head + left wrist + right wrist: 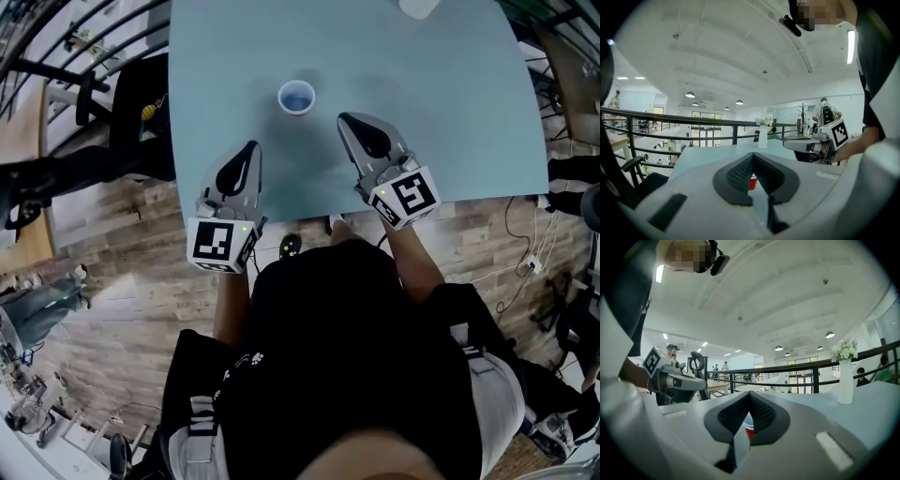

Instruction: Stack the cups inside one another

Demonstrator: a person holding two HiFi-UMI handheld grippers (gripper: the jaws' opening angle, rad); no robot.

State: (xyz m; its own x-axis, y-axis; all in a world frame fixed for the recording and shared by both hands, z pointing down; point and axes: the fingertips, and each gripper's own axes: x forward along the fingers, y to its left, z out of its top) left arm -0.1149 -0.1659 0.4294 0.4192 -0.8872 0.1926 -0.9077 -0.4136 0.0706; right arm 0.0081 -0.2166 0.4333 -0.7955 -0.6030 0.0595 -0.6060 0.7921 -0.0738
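Observation:
A single cup [296, 97] stands upright on the light blue table [450, 112], with a white rim and a bluish inside. Its red wall shows low behind the jaw tips in the left gripper view [752, 182] and the right gripper view [748, 429]. My left gripper [251, 149] lies near the table's front edge, below and left of the cup, jaws shut and empty. Just right of the cup my right gripper [346, 120] hovers, also shut on nothing. Neither gripper touches the cup. Each gripper shows in the other's view: right gripper [806, 144], left gripper [679, 380].
A white vase with flowers [844, 380] stands at the table's far edge, vase [419, 7], vase [762, 136]. A black railing [670, 125] runs beyond the table. A chair [141, 94] sits at the table's left, cables on the wood floor [525, 262] at the right.

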